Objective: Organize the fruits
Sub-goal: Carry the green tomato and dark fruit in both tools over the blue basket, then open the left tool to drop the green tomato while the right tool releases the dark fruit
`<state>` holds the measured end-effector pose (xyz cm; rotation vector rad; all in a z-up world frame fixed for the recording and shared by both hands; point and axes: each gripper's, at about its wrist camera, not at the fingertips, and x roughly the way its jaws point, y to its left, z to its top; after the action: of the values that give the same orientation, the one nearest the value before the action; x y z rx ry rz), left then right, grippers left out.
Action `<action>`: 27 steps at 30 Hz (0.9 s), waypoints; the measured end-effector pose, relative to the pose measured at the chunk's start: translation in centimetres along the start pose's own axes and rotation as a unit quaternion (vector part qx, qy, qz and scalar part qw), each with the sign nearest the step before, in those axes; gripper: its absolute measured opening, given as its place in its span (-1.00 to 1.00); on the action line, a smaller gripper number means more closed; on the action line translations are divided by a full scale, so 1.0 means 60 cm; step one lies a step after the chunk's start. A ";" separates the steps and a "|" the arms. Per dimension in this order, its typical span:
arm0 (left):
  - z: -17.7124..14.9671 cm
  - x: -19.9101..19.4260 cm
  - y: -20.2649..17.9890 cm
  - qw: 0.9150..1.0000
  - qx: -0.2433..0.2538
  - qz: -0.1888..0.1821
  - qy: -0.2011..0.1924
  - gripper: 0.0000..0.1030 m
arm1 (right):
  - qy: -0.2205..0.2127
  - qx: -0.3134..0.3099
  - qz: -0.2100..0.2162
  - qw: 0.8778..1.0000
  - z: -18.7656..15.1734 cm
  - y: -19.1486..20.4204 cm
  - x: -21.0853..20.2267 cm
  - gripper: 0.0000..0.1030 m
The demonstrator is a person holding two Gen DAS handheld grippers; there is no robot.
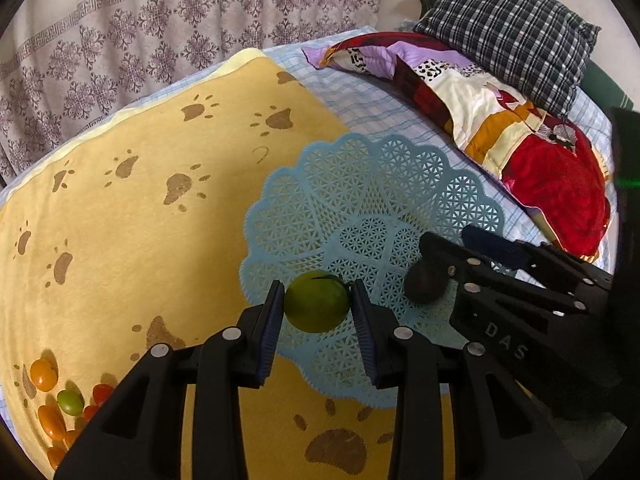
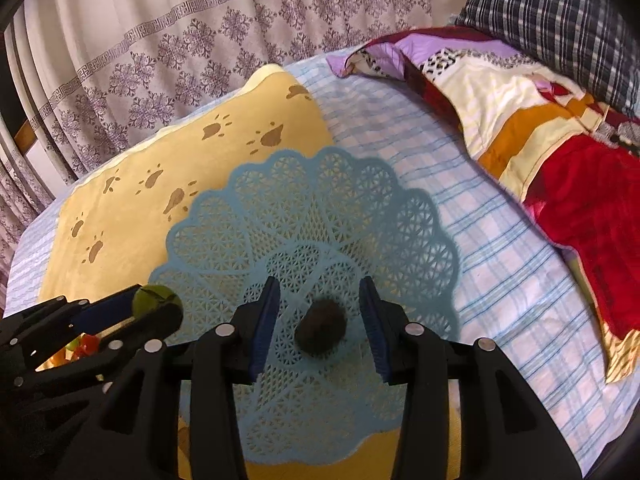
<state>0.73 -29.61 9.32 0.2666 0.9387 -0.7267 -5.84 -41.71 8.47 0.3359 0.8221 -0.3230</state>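
My left gripper [image 1: 317, 286] is shut on a round green fruit [image 1: 316, 302], both blue pads pressing its sides, just above the near part of a light blue lacy mat [image 1: 360, 200]. On that mat [image 2: 320, 208] lies a dark brown fruit [image 2: 320, 330]. My right gripper [image 2: 319, 282] stands open around it, with a gap on each side between pad and fruit. In the right wrist view the green fruit [image 2: 154, 300] shows at the left, in the other gripper. A heap of several small fruits, orange [image 1: 43, 375], green [image 1: 70, 402] and red [image 1: 102, 394], lies at the lower left.
The mat rests partly on a yellow towel with paw prints [image 1: 140, 220] and partly on a blue checked bed sheet [image 2: 500, 260]. A colourful quilt [image 1: 520, 140] and a dark checked pillow [image 1: 508, 28] lie at the right. A patterned curtain [image 1: 120, 40] hangs behind.
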 end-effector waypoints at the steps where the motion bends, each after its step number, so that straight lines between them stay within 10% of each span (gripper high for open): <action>1: 0.000 0.003 0.000 1.000 -0.004 -0.002 0.004 -0.21 | -0.003 0.000 -0.003 1.000 0.001 -0.001 -0.002 -0.04; 7: 0.001 0.003 0.012 1.000 -0.021 0.006 -0.001 0.18 | -0.015 0.010 -0.015 1.000 0.004 -0.009 -0.006 -0.03; 27: -0.017 -0.048 0.045 0.998 -0.045 0.043 -0.024 0.55 | -0.038 -0.005 -0.005 0.999 0.001 0.010 -0.025 0.38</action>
<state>0.80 -25.85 10.80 0.2081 0.9073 -0.6081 -6.49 -40.96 9.73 0.3089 0.7508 -0.3381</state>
